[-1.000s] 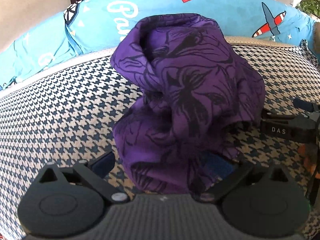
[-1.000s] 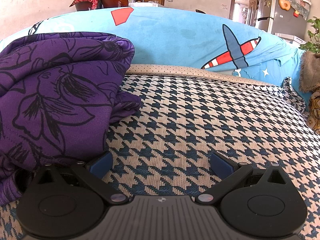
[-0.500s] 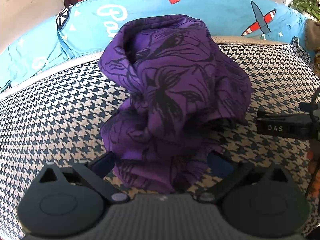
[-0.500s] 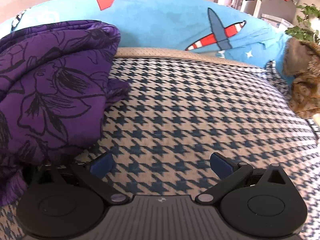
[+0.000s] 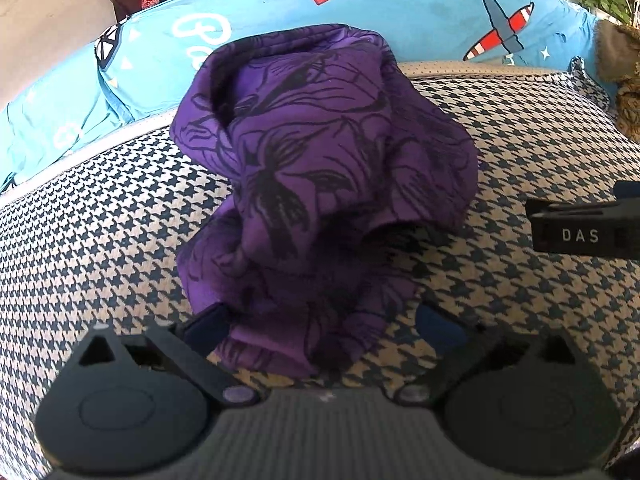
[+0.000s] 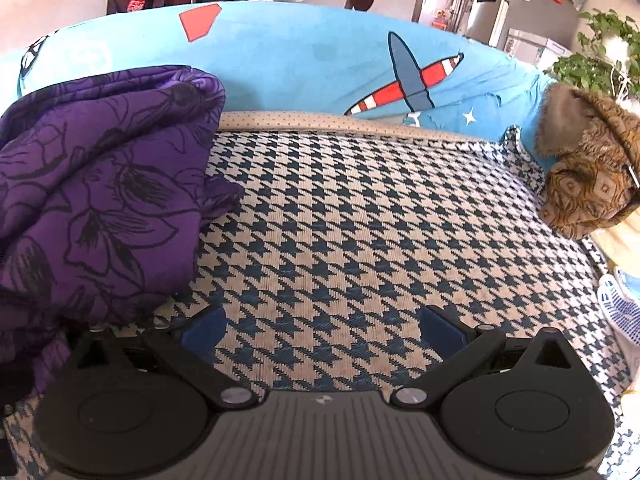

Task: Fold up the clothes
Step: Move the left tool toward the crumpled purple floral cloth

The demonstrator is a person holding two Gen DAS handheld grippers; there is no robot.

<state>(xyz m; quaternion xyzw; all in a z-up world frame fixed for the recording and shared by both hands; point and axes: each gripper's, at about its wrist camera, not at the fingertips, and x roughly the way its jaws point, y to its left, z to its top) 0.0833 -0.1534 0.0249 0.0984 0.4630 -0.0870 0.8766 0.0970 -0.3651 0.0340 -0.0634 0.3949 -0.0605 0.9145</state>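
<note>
1. I see the purple garment (image 5: 320,168) lying in a crumpled heap on the checked cushion (image 5: 100,232), in front of the blue cover (image 5: 400,20).
2. My left hand-held gripper (image 5: 322,326) has its fingers apart, and the lower edge of the garment lies between them; the left finger touches the cloth.
3. My right hand-held gripper (image 6: 322,330) is also spread wide over bare cushion, with the garment just beside its left finger (image 6: 202,330).
4. A brown furry thing (image 6: 588,160) lies at the right end.

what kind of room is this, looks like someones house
Most likely a home living room: a sofa with a houndstooth seat cover and blue airplane-print throw, a fridge and a houseplant behind it.
</note>
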